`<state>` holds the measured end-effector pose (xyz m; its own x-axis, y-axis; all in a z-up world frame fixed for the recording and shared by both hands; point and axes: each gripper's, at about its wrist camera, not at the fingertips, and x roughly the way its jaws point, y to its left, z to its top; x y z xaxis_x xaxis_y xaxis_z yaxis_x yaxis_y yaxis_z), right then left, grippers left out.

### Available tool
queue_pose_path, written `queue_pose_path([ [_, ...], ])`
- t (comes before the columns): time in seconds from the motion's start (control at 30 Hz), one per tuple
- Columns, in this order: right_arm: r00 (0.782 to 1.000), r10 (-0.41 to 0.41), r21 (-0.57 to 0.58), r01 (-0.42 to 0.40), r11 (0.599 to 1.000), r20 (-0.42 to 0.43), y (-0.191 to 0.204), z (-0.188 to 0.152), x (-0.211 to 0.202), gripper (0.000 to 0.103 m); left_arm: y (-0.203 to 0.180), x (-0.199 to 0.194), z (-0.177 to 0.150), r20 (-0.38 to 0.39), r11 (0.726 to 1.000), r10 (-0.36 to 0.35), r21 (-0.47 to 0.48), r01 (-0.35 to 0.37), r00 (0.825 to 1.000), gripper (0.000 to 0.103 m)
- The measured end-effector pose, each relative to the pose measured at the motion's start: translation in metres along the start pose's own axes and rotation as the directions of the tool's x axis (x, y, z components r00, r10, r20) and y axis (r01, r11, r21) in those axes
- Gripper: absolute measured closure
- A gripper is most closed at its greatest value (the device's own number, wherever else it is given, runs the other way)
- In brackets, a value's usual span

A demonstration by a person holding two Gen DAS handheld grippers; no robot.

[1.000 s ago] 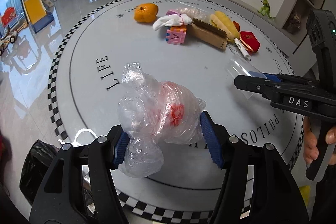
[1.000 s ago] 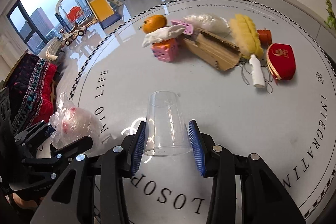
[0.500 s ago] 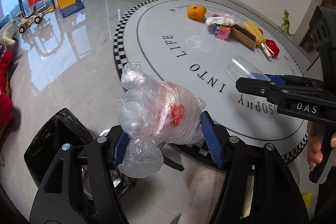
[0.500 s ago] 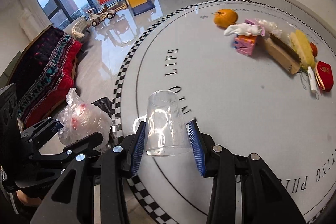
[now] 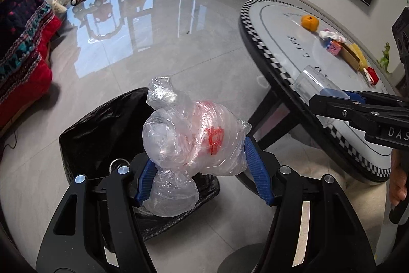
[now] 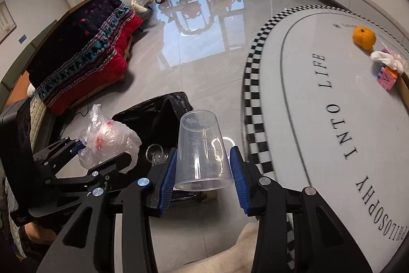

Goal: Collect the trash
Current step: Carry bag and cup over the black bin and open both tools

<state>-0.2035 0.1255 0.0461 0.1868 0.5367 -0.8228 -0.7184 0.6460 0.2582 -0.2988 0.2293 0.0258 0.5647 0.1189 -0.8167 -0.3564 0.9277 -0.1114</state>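
Both grippers had swung off the table's checkered edge (image 6: 251,83) toward the black trash bag (image 5: 102,134). The left gripper (image 5: 202,168) clamped the crumpled plastic bag (image 5: 189,145); the right gripper (image 6: 203,170) squeezed the clear cup (image 6: 202,152). Each load should hang squarely over the bag's mouth before release.

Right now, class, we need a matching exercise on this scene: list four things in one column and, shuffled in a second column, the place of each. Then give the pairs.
Things:
1. crumpled plastic bag
2. clear cup
3. orange
4. black trash bag

Places:
A. on the round table
B. on the floor
C. between the left gripper fingers
D. between the right gripper fingers

Pairs: 1-C, 2-D, 3-A, 4-B
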Motion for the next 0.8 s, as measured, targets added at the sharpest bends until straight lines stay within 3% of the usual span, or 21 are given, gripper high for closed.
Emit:
queue_pose_path([
  [0.33, 0.992, 0.086, -0.115, -0.096, 0.989, -0.095, 0.078, 0.003, 0.048, 0.060, 0.067, 0.002, -0.025, -0.048, 0.977, 0.159, -0.135, -0.165, 0.986, 0.040],
  [0.57, 0.983, 0.123, -0.155, -0.144, 0.977, -0.140, 0.107, 0.009, 0.070, 0.060, 0.097, -0.001, -0.046, -0.092, 0.953, 0.213, -0.198, -0.228, 0.973, 0.037],
  [0.6, 0.982, 0.122, -0.156, -0.144, 0.977, -0.142, 0.109, 0.010, 0.073, 0.060, 0.100, -0.003, -0.047, -0.093, 0.949, 0.218, -0.211, -0.233, 0.972, 0.032],
  [0.63, 0.984, 0.112, -0.151, -0.133, 0.980, -0.141, 0.109, 0.012, 0.074, 0.060, 0.102, -0.004, -0.048, -0.093, 0.946, 0.220, -0.221, -0.236, 0.971, 0.013],
  [0.67, 0.985, 0.102, -0.144, -0.122, 0.982, -0.141, 0.109, 0.014, 0.076, 0.056, 0.105, -0.006, -0.049, -0.088, 0.941, 0.232, -0.230, -0.246, 0.969, 0.006],
  [0.7, 0.985, 0.097, -0.132, -0.116, 0.984, -0.143, 0.109, 0.016, 0.077, 0.037, 0.106, -0.008, -0.050, -0.089, 0.934, 0.254, -0.236, -0.268, 0.963, 0.006],
  [0.73, 0.985, 0.107, -0.119, -0.123, 0.985, -0.132, 0.109, 0.019, 0.076, 0.031, 0.107, -0.007, -0.050, -0.101, 0.925, 0.277, -0.241, -0.293, 0.956, 0.006],
  [0.8, 0.986, 0.119, -0.117, -0.133, 0.984, -0.119, 0.111, 0.022, 0.073, 0.031, 0.110, -0.006, -0.049, -0.115, 0.915, 0.292, -0.256, -0.312, 0.950, 0.006],
])
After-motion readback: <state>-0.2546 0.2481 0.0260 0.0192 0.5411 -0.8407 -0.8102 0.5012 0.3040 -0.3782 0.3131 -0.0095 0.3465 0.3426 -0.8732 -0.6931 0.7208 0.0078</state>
